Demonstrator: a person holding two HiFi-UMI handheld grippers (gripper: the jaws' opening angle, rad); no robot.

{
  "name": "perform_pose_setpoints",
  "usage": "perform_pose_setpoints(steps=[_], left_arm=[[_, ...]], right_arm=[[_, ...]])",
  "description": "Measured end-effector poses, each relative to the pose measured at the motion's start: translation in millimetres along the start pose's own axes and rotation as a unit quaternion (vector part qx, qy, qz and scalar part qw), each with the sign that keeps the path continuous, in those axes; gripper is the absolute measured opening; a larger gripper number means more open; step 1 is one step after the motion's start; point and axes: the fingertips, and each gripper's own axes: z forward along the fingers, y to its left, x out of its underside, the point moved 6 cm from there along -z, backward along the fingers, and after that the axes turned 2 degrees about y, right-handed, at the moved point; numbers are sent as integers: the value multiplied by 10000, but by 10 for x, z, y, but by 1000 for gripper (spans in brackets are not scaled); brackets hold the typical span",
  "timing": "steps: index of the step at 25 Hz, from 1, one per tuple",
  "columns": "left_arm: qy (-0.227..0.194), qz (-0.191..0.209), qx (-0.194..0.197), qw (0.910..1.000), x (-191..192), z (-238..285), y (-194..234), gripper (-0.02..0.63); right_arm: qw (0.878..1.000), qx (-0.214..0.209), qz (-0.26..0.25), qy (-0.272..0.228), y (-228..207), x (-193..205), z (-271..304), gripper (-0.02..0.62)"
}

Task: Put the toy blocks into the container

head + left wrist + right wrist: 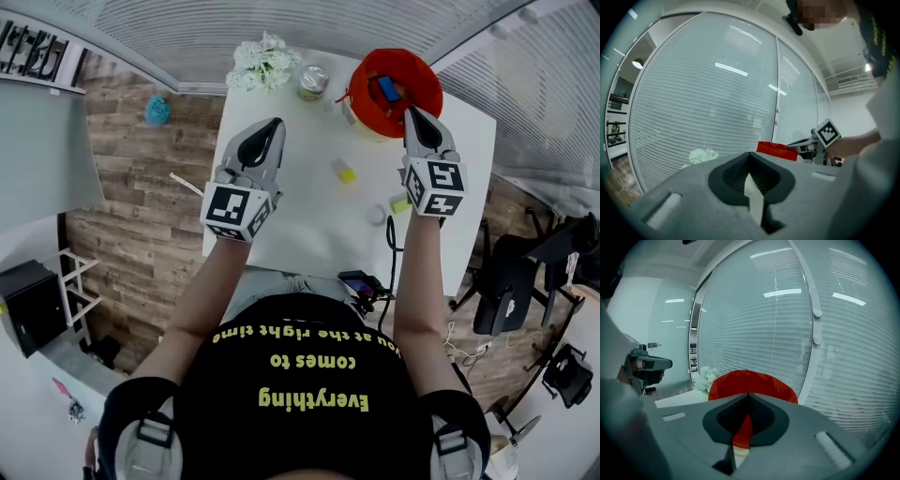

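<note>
A red container stands at the far right of the white table, with a blue block inside it. My right gripper hovers at its near rim, jaws together and nothing visible between them; in the right gripper view the container fills the space just past the tips. A yellow block lies mid-table and a pale green block sits beside my right gripper's body. My left gripper hangs over the table's left part, jaws together and empty.
White flowers and a small jar stand at the table's far edge. A small white round thing lies near the green block. Black cables and gear sit at the near edge. Slatted blinds close off the far side.
</note>
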Motion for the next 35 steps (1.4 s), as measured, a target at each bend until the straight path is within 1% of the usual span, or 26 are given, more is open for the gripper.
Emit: perform_pose_setpoints(steps=[11,16,20,25,30,35], left_arm=[[-55,28,147,9999,-22,13,-51,-2],[-34,-10,52,10000,-16,19,-25,-2],[-57,14,63,10000,-30,10,-27,-2],[-83,67,75,9999,-54,-26,-27,-2],[-138,58,20,9999,-100,-68,20,-2],[-181,150,-52,9997,-156,-92,82,-2]], right_arm=[[10000,8,33,43,3,14,-6,6],[10000,-2,50,42,-5,7,3,6],[10000,45,44,18,-4,15,4,6],[9994,257,-121,-187,20,28,-14,6],[9989,261,-68,-373,16,-23,-51,6],[9973,309,49,-668,37,-113,-200,6]])
